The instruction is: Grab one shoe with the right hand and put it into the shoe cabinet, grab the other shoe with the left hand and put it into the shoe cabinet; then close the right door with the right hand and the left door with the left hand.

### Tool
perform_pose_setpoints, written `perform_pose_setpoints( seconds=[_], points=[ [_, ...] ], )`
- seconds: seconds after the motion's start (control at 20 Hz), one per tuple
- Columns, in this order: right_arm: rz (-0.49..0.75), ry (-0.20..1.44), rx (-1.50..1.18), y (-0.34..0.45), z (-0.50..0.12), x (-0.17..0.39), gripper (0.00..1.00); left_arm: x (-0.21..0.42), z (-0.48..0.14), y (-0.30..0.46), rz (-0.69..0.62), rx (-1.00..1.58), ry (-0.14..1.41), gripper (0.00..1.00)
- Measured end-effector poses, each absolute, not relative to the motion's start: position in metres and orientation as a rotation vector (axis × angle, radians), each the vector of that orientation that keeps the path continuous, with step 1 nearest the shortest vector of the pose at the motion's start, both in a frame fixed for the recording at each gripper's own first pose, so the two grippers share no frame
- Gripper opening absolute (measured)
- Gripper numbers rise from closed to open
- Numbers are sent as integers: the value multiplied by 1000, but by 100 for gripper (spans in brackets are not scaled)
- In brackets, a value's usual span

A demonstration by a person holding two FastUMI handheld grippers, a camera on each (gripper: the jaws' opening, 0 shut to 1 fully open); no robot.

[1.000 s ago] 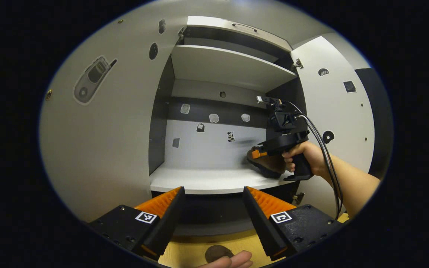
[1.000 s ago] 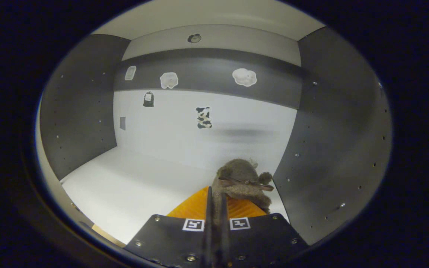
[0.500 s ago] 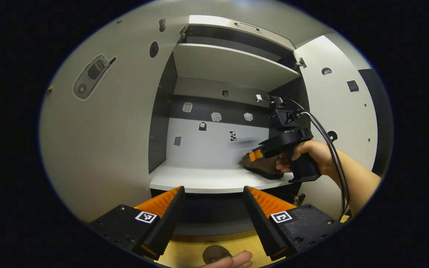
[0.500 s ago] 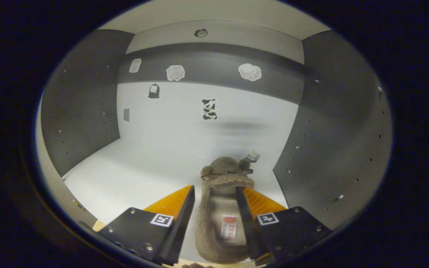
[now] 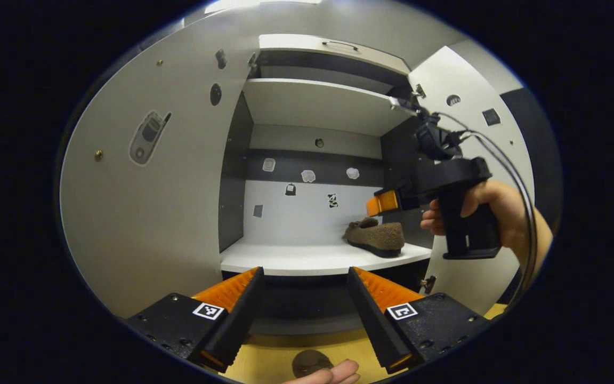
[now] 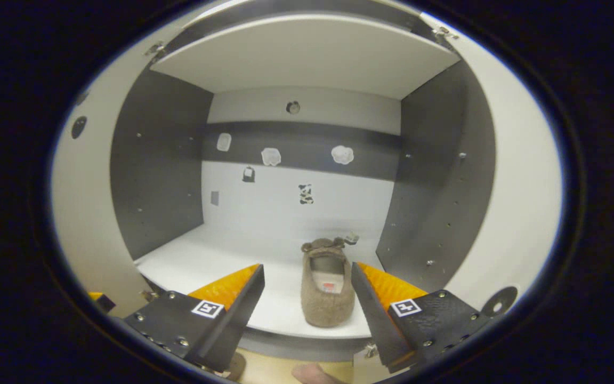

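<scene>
- While both doors of the shoe cabinet [image 5: 312,256] stand swung out, its lower compartment gapes across the middle of the left gripper view, with the left door [image 5: 142,213] taking the left of the frame and the right door [image 5: 477,133] the upper right.
- One brown slipper [image 5: 375,236] sits on the white shelf [image 5: 285,258] at centre right of that view, near the shelf's front edge and close to the dark right side wall; the shelf to its left is bare right across to the left wall.
- In the right gripper view the same slipper [image 6: 328,285] lies low in the centre, heel toward the camera, toe bow toward the back panel, its heel at the shelf lip.
- The right gripper [image 6: 307,314] has its fingers spread wide, one on each side of the slipper and nearer the camera, touching nothing.
- In the left gripper view that tool [image 5: 387,202] hangs at centre right, above and to the right of the slipper, gripped by a hand [image 5: 491,205].
- The left gripper [image 5: 304,314] is also spread apart and holds nothing, at the bottom centre in front of the cabinet's base.
- Count: two doors, one shoe on the shelf, and a second brown shoe [image 5: 309,362] at the bottom edge on the wooden floor [image 5: 269,357].
- Seven small stickers [image 6: 269,156] dot the back panel.
</scene>
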State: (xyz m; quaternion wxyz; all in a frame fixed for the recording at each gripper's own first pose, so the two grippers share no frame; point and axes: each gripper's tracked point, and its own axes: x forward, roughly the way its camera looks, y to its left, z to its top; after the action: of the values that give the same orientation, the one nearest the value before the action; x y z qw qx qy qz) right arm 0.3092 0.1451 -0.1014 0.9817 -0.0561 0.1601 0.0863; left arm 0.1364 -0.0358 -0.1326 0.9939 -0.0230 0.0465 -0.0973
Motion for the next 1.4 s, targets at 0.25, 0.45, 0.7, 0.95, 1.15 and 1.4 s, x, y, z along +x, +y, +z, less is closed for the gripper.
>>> perform_pose_setpoints(
  seconds=[0.25,0.45,0.7,0.95,1.15,1.4],
  points=[
    [126,220,-73,130,-73,222,98,108,-162,-28,-165,-67,150,94],
    [113,115,-83,117,-62,142,98,95,-191,-19,-153,-71,193,96],
    [114,16,-62,110,-66,59,98,81,-266,-27,-195,-119,376,96],
    [95,-9,13,102,-86,12,98,71,-329,-26,-191,-117,490,96],
    [87,2,110,92,-104,11,98,51,-379,-33,-199,-114,632,96],
    [69,60,74,83,-135,17,98,42,-421,-33,-174,-60,729,96]
  ],
)
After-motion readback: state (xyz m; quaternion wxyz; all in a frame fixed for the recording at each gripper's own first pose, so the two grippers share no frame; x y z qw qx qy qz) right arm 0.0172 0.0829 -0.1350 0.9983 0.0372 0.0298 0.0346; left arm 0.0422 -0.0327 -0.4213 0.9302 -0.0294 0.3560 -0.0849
